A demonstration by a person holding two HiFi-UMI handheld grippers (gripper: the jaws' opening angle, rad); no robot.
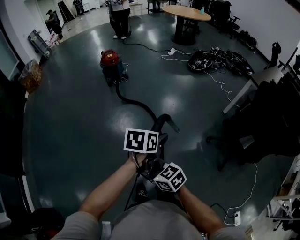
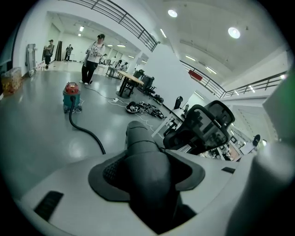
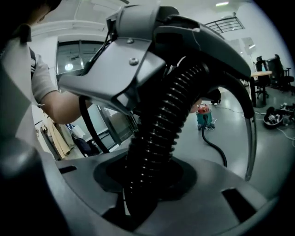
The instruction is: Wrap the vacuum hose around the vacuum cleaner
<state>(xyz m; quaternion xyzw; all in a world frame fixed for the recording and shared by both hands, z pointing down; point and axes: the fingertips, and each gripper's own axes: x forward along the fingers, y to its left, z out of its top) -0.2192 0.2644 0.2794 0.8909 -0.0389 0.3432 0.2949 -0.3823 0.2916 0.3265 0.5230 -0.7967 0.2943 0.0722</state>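
The left gripper [image 2: 146, 182] was clenched on the smooth rigid end tube [image 2: 140, 138] of the vacuum hose, and the tube stuck out ahead past its jaws. The right gripper [image 3: 148, 184] was clamped on the hose's ribbed section [image 3: 162, 124], just behind the left gripper. From the grippers the vacuum hose [image 1: 135, 101] lay stretched across the dark floor [image 1: 70, 117] to the red vacuum cleaner [image 1: 111, 60], which stood well ahead of both grippers.

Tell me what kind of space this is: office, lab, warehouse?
Probably a large open office or lab hall: a round meeting table with office chairs at the far end, a mezzanine railing overhead, and a pile of cables on the polished floor.
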